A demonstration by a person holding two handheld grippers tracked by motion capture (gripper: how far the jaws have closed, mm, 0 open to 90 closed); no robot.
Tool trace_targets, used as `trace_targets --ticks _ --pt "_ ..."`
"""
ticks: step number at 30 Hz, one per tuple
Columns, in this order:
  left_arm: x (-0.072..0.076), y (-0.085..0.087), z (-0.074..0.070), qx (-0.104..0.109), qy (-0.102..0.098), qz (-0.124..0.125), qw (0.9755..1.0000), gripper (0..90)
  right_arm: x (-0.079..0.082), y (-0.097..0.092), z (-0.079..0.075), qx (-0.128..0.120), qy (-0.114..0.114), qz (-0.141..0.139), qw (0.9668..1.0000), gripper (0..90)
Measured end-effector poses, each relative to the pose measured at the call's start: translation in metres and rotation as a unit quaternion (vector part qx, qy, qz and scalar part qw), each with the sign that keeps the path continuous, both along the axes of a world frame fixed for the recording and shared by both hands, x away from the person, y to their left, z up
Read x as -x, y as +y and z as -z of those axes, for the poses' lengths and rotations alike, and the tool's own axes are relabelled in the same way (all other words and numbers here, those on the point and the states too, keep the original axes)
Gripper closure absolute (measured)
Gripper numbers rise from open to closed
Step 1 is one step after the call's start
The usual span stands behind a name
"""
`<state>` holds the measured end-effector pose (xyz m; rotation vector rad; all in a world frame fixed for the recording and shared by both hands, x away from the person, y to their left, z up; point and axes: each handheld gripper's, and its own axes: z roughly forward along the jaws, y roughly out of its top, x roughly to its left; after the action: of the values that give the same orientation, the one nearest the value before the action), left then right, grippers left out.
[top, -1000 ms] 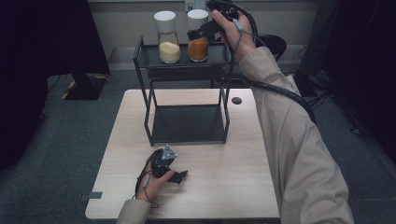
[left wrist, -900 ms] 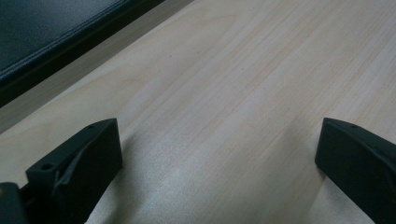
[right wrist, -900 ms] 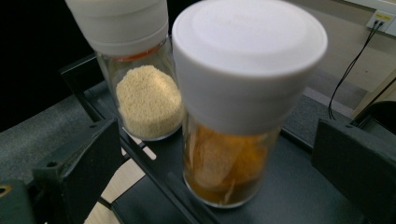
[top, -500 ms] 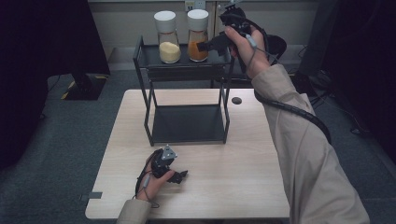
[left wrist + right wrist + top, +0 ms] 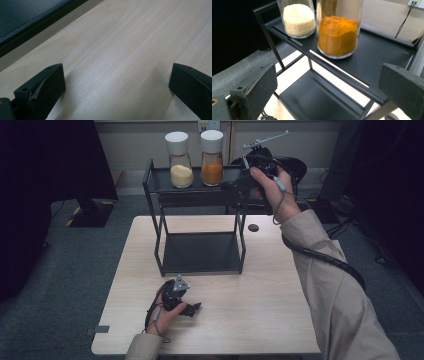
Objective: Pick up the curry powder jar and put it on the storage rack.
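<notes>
- My table (image 5: pixel 260 320) is pale wood, and the black two-tier rack (image 5: pixel 200 215) stands on its far half, with the lower shelf (image 5: pixel 200 252) bare.
- On the rack's top shelf (image 5: pixel 384 52) I see two white-capped jars standing upright, side by side and close together.
- The orange-powder jar (image 5: pixel 212 159) sits nearer my right-hand tool; in the right gripper view it (image 5: pixel 338 30) is straight ahead and stands free, with neither jaw touching it.
- The pale-grain jar (image 5: pixel 180 160) stands just to its left in the high view, (image 5: pixel 298 18) farther off in the right gripper view.
- My right gripper (image 5: pixel 235 185) hangs at the top shelf's right end, just beside the orange jar, jaws spread wide with nothing between them.
- My left gripper (image 5: pixel 192 309) rests low on the table's near side, in front of the rack, jaws likewise wide apart over bare wood (image 5: pixel 120 60).
- A small dark round spot (image 5: pixel 253 227) lies on the table right of the rack.
</notes>
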<state>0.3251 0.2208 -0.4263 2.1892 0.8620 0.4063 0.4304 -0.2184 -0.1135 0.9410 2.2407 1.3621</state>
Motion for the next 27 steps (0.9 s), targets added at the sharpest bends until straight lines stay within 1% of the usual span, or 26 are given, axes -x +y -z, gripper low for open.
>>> trace_targets --ticks 8,19,22,27 --pt "0.0 0.0 0.0 0.001 0.001 0.0 1.0 0.0 0.007 -0.007 0.012 0.0 0.001 -0.002 1.0 1.6" --pt "0.0 0.0 0.0 0.0 0.0 0.0 1.0 0.0 0.019 -0.015 0.024 -0.016 -0.004 -0.005 0.9999 1.5" --pt "0.0 0.0 0.0 0.0 0.0 0.0 1.0 0.0 0.021 -0.018 0.03 -0.024 0.0 -0.007 0.9997 1.5" --pt "0.0 0.0 0.0 0.0 0.0 0.0 1.0 0.0 0.023 -0.022 0.038 -0.027 0.004 -0.007 0.9996 1.6"
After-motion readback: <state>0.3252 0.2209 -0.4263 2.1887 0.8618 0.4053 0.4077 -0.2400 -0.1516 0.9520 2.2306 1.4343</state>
